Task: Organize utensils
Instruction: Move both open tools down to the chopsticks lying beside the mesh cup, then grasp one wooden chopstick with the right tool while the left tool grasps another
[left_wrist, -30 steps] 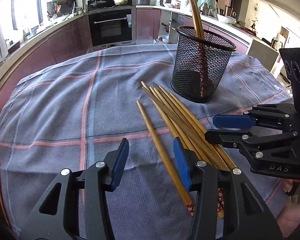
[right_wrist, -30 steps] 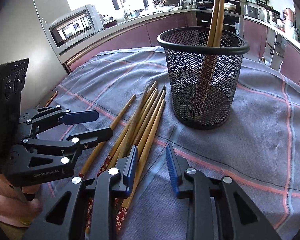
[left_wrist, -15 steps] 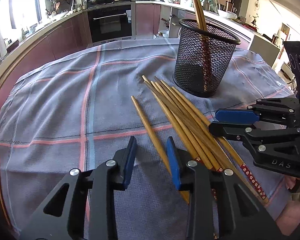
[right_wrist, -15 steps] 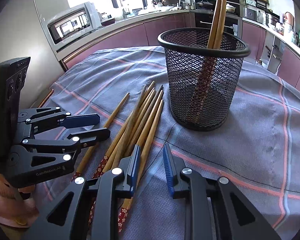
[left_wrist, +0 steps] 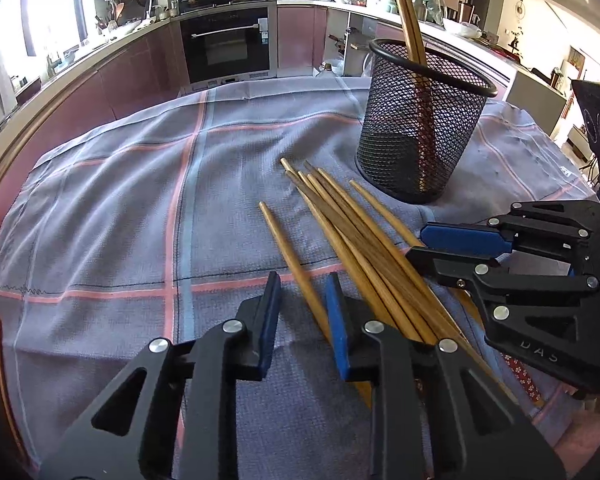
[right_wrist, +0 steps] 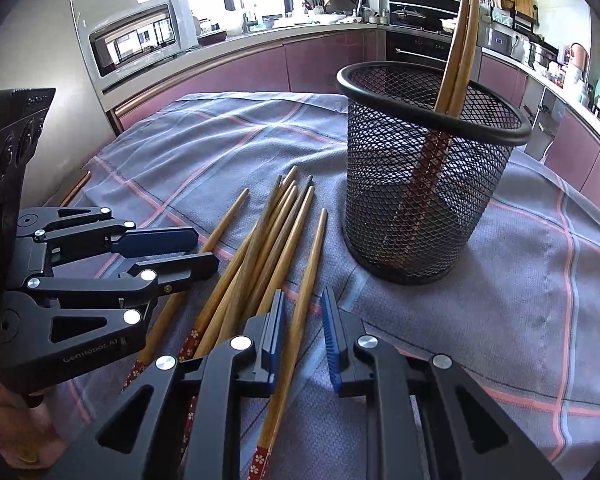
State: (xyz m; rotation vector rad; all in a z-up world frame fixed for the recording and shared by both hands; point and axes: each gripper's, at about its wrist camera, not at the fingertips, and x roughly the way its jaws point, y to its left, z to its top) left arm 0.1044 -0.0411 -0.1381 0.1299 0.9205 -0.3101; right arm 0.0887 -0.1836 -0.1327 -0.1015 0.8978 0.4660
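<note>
Wooden chopstick (left_wrist: 296, 264) now between closing left gripper (left_wrist: 302, 312) jaws, another (right_wrist: 300, 312) between closing right gripper (right_wrist: 300, 320); neither clamped yet.

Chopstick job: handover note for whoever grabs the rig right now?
Left gripper: jaws closing around the lone outer chopstick, pads not yet pressing.
Right gripper: jaws closing around the chopstick nearest the holder, a gap still shows.
Things: mesh holder upright on the checked cloth; loose chopstick pile lies beside it.
Done: two chopsticks stand in the holder.
Left: finish both grips, drop them into the holder, then clear the pile.
</note>
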